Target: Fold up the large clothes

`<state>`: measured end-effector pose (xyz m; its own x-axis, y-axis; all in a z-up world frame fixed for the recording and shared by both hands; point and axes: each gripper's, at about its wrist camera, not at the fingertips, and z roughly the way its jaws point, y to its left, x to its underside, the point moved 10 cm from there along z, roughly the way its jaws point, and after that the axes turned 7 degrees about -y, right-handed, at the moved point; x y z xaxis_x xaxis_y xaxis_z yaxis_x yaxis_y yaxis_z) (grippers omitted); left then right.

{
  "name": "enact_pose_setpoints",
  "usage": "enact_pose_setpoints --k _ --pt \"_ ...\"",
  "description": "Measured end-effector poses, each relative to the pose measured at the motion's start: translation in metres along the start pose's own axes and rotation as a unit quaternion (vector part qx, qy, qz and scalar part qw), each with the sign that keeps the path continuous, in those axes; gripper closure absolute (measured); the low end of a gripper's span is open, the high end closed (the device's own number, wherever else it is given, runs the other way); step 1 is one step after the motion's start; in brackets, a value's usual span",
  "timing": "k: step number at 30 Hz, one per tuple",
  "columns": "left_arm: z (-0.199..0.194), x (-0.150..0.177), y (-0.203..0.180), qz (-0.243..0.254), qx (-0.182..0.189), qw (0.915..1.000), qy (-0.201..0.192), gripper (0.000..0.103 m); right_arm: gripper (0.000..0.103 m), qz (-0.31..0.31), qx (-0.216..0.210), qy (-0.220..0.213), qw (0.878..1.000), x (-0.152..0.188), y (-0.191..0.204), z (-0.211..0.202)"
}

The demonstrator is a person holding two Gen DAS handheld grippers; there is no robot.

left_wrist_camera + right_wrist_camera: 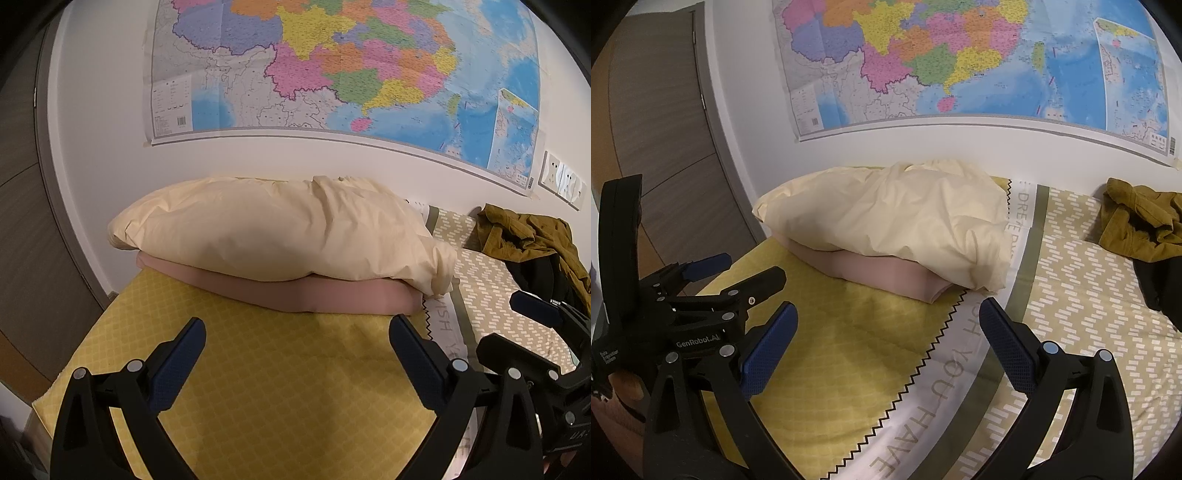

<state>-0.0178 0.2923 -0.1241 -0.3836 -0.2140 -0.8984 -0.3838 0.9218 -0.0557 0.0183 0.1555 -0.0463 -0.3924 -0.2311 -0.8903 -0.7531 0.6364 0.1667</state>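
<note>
At far right of bed (1089,288), near wall: crumpled olive garment (1141,221), well apart from both grippers. Judged light, limp, non-slip; best pinched at collar or shoulder seams. Left gripper (297,347) and right gripper (888,336) fingers spread wide, holding nothing.

pillow (273,229) cream | cushion (295,295) pink | sheet (277,387) yellow lattice | garment (1137,225) olive

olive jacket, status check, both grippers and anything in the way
Left gripper open, empty. Right gripper open, empty. Olive jacket crumpled far right, untouched. Cream pillow off to its left, not blocking.
</note>
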Motion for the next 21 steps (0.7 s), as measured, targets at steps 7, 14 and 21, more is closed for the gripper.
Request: enact_pose_setpoints --k 7,14,21 --pt "-0.0019 0.0026 -0.0003 0.001 0.000 1.0000 0.001 0.007 0.006 -0.001 -0.001 -0.001 1.000 0.0006 0.0029 -0.0011" --pt "-0.0027 0.0029 0.0000 0.004 -0.002 1.0000 -0.001 0.007 0.006 0.001 -0.001 -0.001 1.000 0.0007 0.0034 -0.0019" --pt "-0.0052 0.0049 -0.0007 0.002 -0.005 1.0000 -0.003 0.007 0.006 0.000 -0.003 -0.002 1.000 0.0016 0.0052 -0.0014"
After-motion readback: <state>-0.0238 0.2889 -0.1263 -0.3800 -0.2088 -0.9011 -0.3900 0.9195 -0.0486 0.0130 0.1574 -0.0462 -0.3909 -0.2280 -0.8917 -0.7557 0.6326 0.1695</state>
